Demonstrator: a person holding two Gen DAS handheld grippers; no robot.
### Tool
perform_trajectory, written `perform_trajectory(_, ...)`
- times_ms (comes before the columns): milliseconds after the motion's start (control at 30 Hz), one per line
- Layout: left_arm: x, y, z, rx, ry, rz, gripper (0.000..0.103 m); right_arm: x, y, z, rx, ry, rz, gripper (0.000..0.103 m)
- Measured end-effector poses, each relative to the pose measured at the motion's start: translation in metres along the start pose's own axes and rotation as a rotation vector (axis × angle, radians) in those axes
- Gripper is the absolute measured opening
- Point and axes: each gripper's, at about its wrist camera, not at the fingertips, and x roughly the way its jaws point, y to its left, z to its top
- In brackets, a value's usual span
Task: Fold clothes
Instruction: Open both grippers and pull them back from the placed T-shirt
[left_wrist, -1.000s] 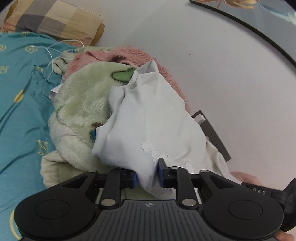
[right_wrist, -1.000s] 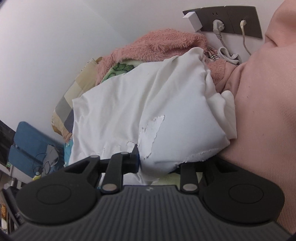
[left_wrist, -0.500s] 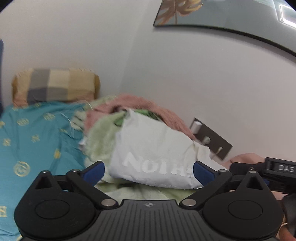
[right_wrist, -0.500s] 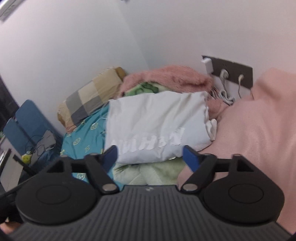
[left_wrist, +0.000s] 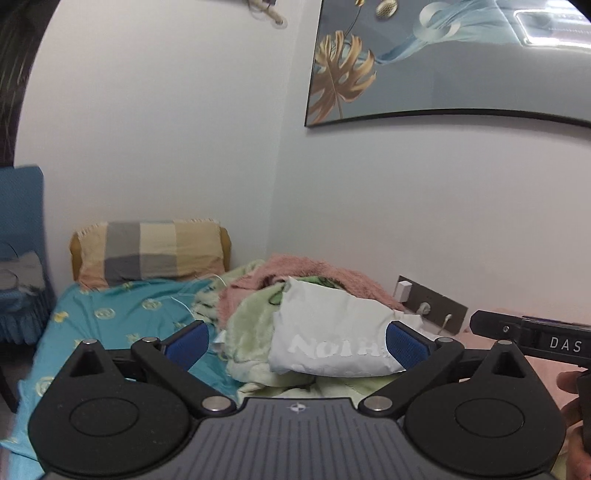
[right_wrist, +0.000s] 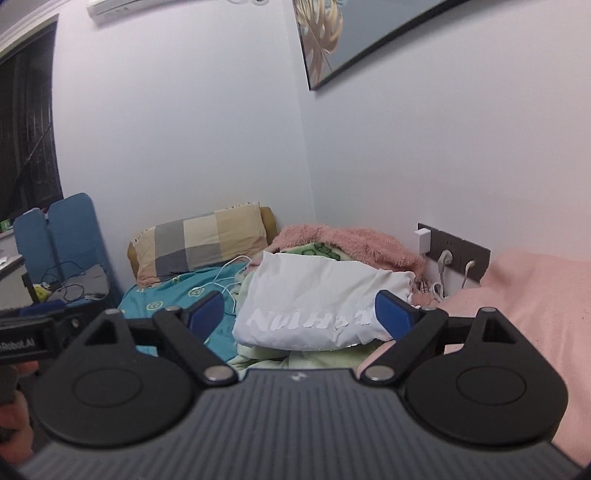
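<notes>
A folded white T-shirt (left_wrist: 332, 332) with cracked white lettering lies on a heap of green and pink blankets (left_wrist: 255, 328) by the wall. It also shows in the right wrist view (right_wrist: 317, 299). My left gripper (left_wrist: 297, 341) is open and empty, pulled back from the shirt. My right gripper (right_wrist: 301, 315) is open and empty too, also short of the shirt. The right gripper's body (left_wrist: 532, 338) shows at the right edge of the left wrist view.
A teal patterned sheet (left_wrist: 110, 325) covers the bed. A checked pillow (left_wrist: 151, 253) lies at its head. A wall socket strip with plugs (right_wrist: 454, 251) sits by a pink cushion (right_wrist: 532, 306). A blue chair (right_wrist: 55, 236) stands on the left.
Both grippers let go of the white shirt, opened wide and drew back and up. The shirt now rests folded on the blanket heap.
</notes>
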Motion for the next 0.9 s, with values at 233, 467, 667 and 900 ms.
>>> perform_trajectory(233, -0.023, -0.005, -0.020, 0.039, -0.035, 0.010, 0.103, -0.020, 0.022, -0.021, -0.068, -0.066, -0.011, 0.090)
perform_trajectory(467, -0.031, -0.003, -0.040, 0.030, -0.038, 0.011, 0.103, -0.027, 0.034, -0.035, -0.090, -0.073, -0.009, 0.090)
perform_trajectory(667, -0.029, 0.004, -0.050, 0.033, -0.022, 0.004, 0.103, -0.018, 0.036, -0.046, -0.094, -0.034, -0.029, 0.090)
perform_trajectory(900, -0.019, 0.010, -0.060, 0.027, 0.001, -0.011, 0.103, -0.017, 0.037, -0.051, -0.105, -0.033, -0.062, 0.090)
